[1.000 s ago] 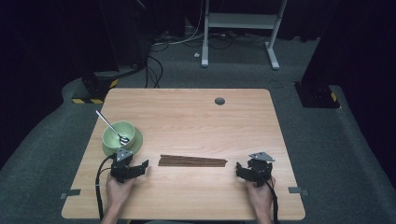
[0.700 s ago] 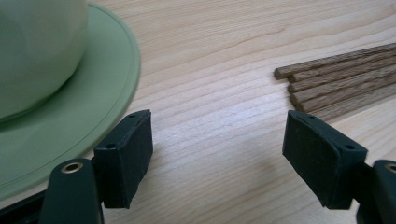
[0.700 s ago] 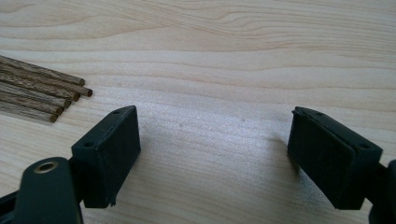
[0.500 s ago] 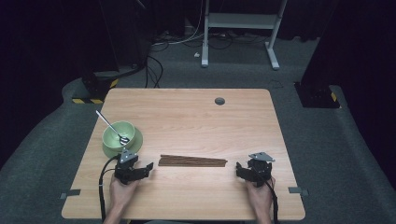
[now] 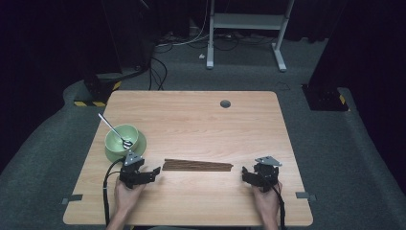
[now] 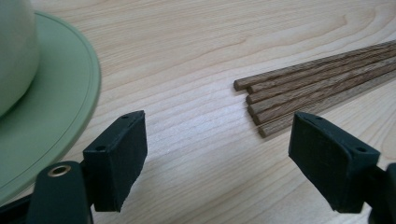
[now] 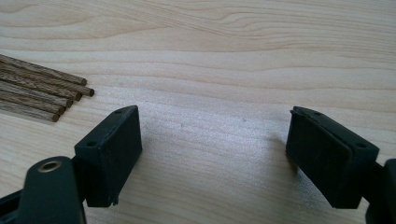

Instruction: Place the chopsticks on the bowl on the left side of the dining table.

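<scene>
A bundle of several brown wooden sticks (image 5: 197, 166) lies flat across the table's near middle. My left gripper (image 5: 154, 172) rests on the table just left of the bundle's left end, pointing right at it. Its jaws have just been opening and stand wide, with bare wood between them (image 6: 217, 154); the stick ends (image 6: 317, 79) lie just ahead on the right. My right gripper (image 5: 245, 173) sits by the bundle's right end, open, with nothing between its jaws (image 7: 215, 154). The stick tips (image 7: 37, 93) lie ahead of it to the left.
A green bowl (image 5: 120, 136) holding a metal spoon (image 5: 112, 128) stands on a green plate (image 5: 109, 152) just behind my left gripper; the plate's rim (image 6: 60, 102) is close to the left jaw. The wooden table (image 5: 201, 120) has a cable hole (image 5: 225, 103) at the back.
My left gripper has shifted slightly to the right, toward the sticks' left end. The right gripper and the sticks have stayed put.
</scene>
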Available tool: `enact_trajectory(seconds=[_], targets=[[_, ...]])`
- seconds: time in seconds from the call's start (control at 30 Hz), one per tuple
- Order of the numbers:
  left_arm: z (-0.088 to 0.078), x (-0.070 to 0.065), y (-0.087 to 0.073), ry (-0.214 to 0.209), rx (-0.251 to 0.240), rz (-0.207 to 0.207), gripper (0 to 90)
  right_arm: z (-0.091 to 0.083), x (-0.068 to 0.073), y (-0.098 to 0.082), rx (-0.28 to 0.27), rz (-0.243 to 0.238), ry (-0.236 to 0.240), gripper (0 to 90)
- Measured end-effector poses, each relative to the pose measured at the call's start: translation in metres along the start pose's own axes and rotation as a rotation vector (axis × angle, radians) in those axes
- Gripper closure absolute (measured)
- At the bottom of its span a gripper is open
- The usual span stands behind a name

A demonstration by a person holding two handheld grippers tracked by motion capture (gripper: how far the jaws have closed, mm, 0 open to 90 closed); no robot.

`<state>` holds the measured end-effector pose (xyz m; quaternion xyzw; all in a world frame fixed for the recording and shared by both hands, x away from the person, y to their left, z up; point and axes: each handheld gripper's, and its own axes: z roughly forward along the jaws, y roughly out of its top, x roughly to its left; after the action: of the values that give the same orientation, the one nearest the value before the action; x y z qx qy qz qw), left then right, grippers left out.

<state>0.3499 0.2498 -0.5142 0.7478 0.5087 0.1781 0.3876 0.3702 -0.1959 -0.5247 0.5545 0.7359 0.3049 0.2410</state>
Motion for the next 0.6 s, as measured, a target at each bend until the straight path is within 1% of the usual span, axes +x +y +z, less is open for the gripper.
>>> enact_trajectory(seconds=[0.17, 0.33, 0.47, 0.6], targets=[[0.001, -0.005, 0.006, -0.021, -0.001, 0.012, 19.5, 0.0, 0.0, 0.0, 0.0, 0.0, 0.0, 17.9], [0.003, -0.012, 0.013, -0.036, -0.001, 0.036, 19.5, 0.0, 0.0, 0.0, 0.0, 0.0, 0.0, 17.9], [0.004, -0.015, 0.018, -0.047, -0.003, 0.043, 19.3, 0.0, 0.0, 0.0, -0.001, -0.003, 0.001, 18.4], [0.006, -0.018, 0.023, -0.07, 0.0, 0.044, 19.0, 0.0, 0.0, 0.0, -0.001, -0.002, 0.002, 18.6]])
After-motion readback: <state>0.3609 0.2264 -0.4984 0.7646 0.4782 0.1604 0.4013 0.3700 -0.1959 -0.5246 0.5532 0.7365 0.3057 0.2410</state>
